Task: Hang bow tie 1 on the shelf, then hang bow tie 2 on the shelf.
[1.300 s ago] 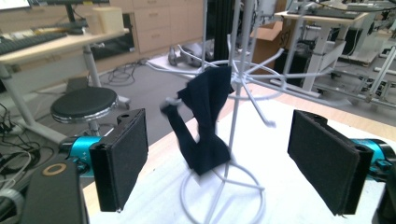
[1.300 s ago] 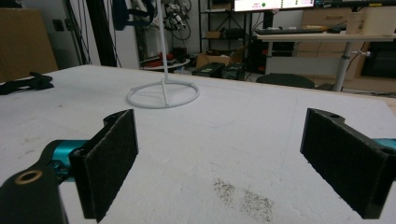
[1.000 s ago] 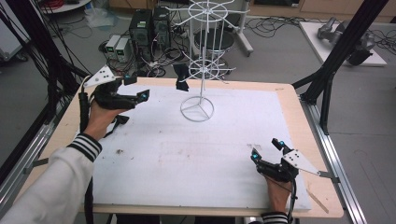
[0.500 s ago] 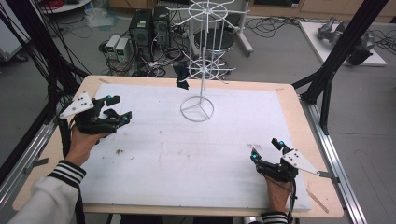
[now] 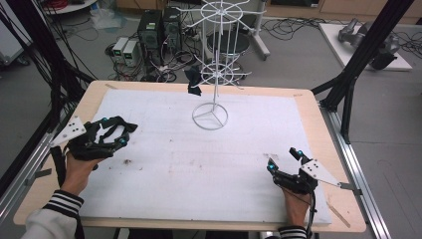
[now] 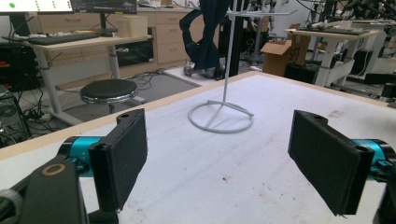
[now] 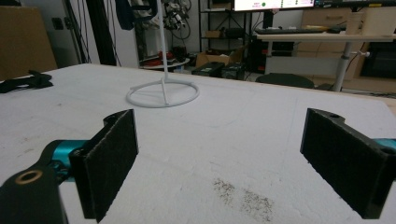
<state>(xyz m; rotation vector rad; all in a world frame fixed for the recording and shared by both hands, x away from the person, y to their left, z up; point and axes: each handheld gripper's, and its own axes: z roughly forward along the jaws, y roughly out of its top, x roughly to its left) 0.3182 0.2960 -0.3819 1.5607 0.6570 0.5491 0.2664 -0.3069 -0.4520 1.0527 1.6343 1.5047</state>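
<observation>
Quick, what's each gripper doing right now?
Left gripper: open, holding nothing, low over the white table mat.
Right gripper: open, holding nothing.

Even, fairly bright indoor light falls from above, with no hard shadows on the white worktop [image 5: 249,164]; only faint soft shade sits under the hands. The high view is slightly soft and grainy. In both gripper views the near black fingers [image 6: 122,158] blur a little, and the far room looks slightly hazy.

White wire stand [image 5: 215,74], matt white tabletop [image 5: 249,139]
</observation>
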